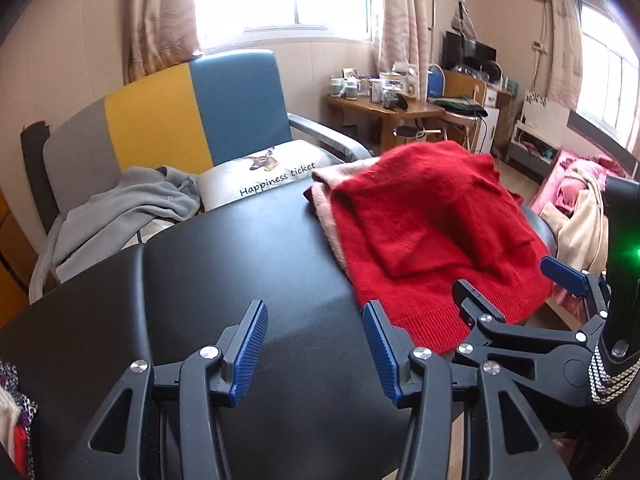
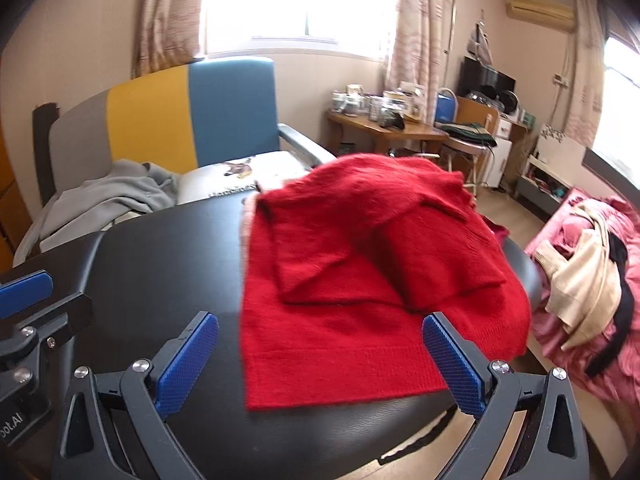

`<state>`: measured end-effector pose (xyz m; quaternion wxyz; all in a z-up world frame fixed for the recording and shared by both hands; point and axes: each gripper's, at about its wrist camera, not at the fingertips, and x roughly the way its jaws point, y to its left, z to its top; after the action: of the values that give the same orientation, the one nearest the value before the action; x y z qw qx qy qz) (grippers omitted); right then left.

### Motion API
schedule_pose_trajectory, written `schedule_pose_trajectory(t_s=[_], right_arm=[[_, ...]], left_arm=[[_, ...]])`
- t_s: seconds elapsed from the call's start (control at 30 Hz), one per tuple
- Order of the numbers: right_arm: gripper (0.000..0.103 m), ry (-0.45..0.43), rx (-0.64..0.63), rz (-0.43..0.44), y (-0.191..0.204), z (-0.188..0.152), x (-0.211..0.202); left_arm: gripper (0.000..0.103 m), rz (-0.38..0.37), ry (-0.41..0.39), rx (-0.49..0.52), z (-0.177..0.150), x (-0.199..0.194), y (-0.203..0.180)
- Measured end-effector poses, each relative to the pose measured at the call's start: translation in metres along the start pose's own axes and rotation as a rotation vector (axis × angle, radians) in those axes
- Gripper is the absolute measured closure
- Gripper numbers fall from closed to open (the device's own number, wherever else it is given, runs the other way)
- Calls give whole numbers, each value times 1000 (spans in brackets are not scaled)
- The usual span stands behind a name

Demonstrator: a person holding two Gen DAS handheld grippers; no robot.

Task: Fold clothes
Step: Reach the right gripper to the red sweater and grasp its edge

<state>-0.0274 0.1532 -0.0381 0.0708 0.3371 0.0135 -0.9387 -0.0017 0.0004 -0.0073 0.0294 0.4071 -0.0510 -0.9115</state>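
Note:
A red knit sweater (image 1: 432, 236) (image 2: 368, 264) lies on the right half of a black padded table (image 1: 240, 264) (image 2: 160, 248), its sleeves folded in over the body. A pink garment (image 1: 324, 200) peeks out beneath its far left edge. My left gripper (image 1: 314, 352) hangs open over bare table, just left of the sweater's ribbed hem. In the left wrist view my right gripper (image 1: 520, 280) stands open at the hem's right side. From its own camera the right gripper (image 2: 320, 360) is open wide above the sweater's near hem, holding nothing.
A grey, yellow and blue armchair (image 1: 180, 120) behind the table holds a grey garment (image 1: 120, 208) and a printed cushion (image 1: 264, 176). A bed with pink bedding and piled clothes (image 2: 592, 280) stands to the right. A cluttered wooden desk (image 1: 384, 104) is at the back.

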Motion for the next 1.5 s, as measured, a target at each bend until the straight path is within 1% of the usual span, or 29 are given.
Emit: schedule_pose_trajectory(t_s=[0.13,0.17,0.27,0.3,0.37,0.4,0.43,0.47,0.5,0.53,0.57,0.6,0.63,0.7,0.73,0.8,0.83,0.93,1.03,1.1,1.17,1.23,1.3,1.37,1.4,1.43,1.5], right_arm=[[0,-4,-19,32,-1,-3,-10],[0,0,-12,37,-8,-5,-10],[0,10,-36,26,-9,-16,3],[0,25,-20,39,-9,-19,6],[0,41,19,112,-16,-27,5],[0,43,50,165,-21,-33,8],[0,43,67,193,-25,-35,9],[1,43,89,224,-30,-37,12],[6,43,111,256,-35,-39,15],[11,25,132,267,-42,-36,17],[23,6,152,276,-50,-33,19],[32,-9,174,281,-57,-28,21],[33,-27,221,294,-68,-20,26],[33,-66,299,293,-88,-6,31],[32,-86,326,281,-96,1,36],[23,-117,365,257,-108,20,49],[22,-121,375,249,-111,29,57],[22,-117,414,231,-121,54,82],[22,-64,512,243,-138,69,118],[27,-75,593,249,-150,76,135],[28,-81,648,253,-158,78,149],[43,-62,704,300,-162,82,167],[73,-54,720,309,-163,83,177],[85,-45,736,313,-164,86,187],[91,-37,698,350,-150,88,185],[92,-29,654,390,-133,90,182],[93,-12,565,469,-101,95,176]], left_arm=[[52,6,11,-24,-8,15,-3],[52,7,13,-30,-10,19,-4],[52,12,21,-48,-16,30,-6],[52,13,24,-55,-18,34,-6],[52,16,29,-67,-22,41,-8],[52,18,32,-73,-24,45,-9],[52,19,37,-76,-28,50,-9],[52,-4,58,-71,-31,65,-4],[52,-36,85,-63,-35,82,3],[52,-67,107,-68,-40,93,8],[52,-99,126,-79,-46,100,13],[52,-119,146,-86,-50,106,18],[52,-135,167,-93,-54,111,24],[52,-141,220,-114,-65,125,33],[52,-130,241,-120,-71,132,37],[52,-101,280,-128,-83,144,45],[52,-99,286,-137,-88,148,49],[51,-119,261,-163,-95,150,60],[48,-135,249,-176,-100,155,67],[42,-160,241,-190,-106,155,72],[37,-177,237,-200,-109,157,76],[33,-183,238,-198,-111,159,81],[30,-179,238,-190,-113,162,81],[27,-166,233,-165,-118,164,85],[27,-154,231,-152,-120,165,85],[27,-142,229,-140,-122,165,85],[27,-144,229,-150,-127,165,94]])
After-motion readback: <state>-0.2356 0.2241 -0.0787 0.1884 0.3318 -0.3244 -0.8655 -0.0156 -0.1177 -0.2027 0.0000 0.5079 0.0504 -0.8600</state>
